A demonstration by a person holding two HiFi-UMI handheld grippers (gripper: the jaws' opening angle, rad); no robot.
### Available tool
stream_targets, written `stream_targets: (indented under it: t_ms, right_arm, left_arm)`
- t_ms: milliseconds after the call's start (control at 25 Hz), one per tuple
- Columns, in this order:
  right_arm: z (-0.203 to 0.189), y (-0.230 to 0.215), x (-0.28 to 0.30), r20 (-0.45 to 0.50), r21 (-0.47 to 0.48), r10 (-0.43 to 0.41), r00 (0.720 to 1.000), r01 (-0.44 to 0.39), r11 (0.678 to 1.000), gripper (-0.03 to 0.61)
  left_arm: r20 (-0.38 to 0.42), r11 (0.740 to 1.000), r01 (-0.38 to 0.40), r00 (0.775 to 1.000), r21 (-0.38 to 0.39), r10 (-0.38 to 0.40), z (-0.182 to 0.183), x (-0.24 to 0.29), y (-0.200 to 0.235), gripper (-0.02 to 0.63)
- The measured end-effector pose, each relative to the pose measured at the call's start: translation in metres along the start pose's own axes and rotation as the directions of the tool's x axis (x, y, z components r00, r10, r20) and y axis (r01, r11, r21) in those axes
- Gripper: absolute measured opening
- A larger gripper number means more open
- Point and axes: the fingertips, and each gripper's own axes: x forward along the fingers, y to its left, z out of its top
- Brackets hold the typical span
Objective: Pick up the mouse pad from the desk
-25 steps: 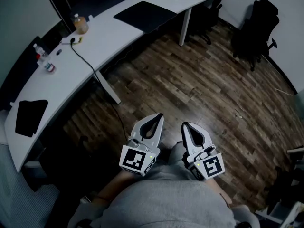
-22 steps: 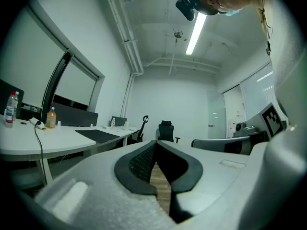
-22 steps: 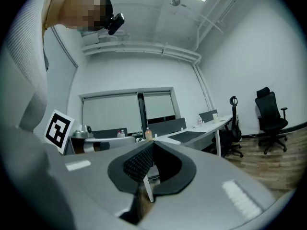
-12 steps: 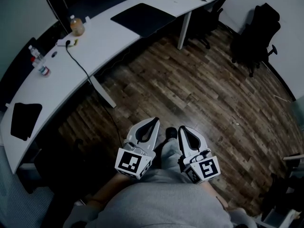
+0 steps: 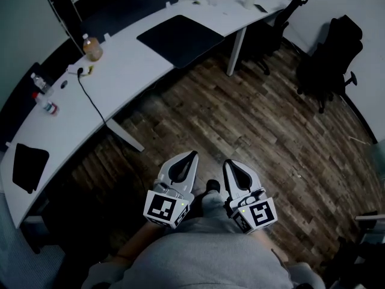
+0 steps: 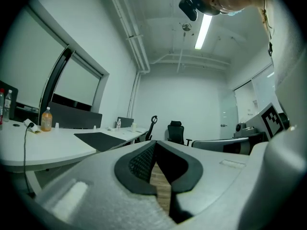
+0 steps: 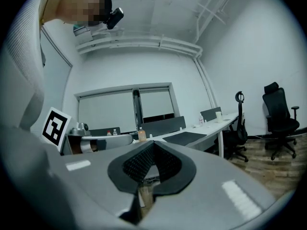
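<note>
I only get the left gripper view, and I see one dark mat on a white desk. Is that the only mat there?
Observer: No. The head view shows a smaller dark mat at the desk's far left end in that picture, well away from the large mouse pad.
Operator: Are the grippers near either one?
Observer: Neither. The left gripper and the right gripper are side by side over the wooden floor, clear of the desk.
Operator: Is the right one holding anything?
Observer: No. The right gripper view shows its jaws together with nothing between them.
</note>
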Motion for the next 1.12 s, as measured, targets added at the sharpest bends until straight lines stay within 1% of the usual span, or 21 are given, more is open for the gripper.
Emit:
stream_targets:
  t_ms: [160, 360, 520, 640, 760, 840, 1120]
  right_arm:
    - [0.010, -0.032, 0.024, 0.005, -0.008, 0.022, 1.000, -0.021, 1.000, 0.002]
    - [0.023, -0.067, 0.044, 0.006, 0.013, 0.041, 0.999, -0.041, 0.999, 0.002]
    - [0.029, -0.095, 0.053, 0.016, 0.034, 0.041, 0.999, -0.042, 0.999, 0.002]
    - [0.029, -0.110, 0.060, -0.012, 0.079, 0.046, 0.999, -0.045, 0.996, 0.002]
    - [0.029, -0.123, 0.065, 0.013, 0.066, 0.066, 0.998, -0.066, 0.996, 0.002]
    - [0.027, -0.131, 0.068, 0.004, 0.071, 0.074, 0.997, -0.074, 0.995, 0.002]
    - [0.030, -0.151, 0.076, 0.024, 0.070, 0.110, 0.994, -0.112, 0.991, 0.002]
  left_arm:
    - [-0.003, 1.000, -0.018, 1.000, 0.002, 0.018, 0.006, 0.036, 0.011, -0.002]
    - [-0.004, 0.999, -0.037, 0.999, 0.012, 0.037, 0.013, 0.076, 0.016, -0.002]
    - [-0.012, 0.999, -0.049, 0.999, 0.020, 0.049, 0.013, 0.102, 0.015, -0.002]
    - [-0.011, 0.998, -0.066, 0.998, 0.026, 0.066, 0.015, 0.116, 0.016, -0.002]
    - [-0.010, 0.995, -0.092, 0.996, 0.036, 0.093, 0.014, 0.126, 0.020, -0.002]
    - [-0.008, 0.994, -0.106, 0.994, 0.036, 0.106, 0.012, 0.133, 0.021, -0.002]
    - [-0.011, 0.990, -0.136, 0.991, 0.034, 0.137, 0.007, 0.150, 0.019, -0.002]
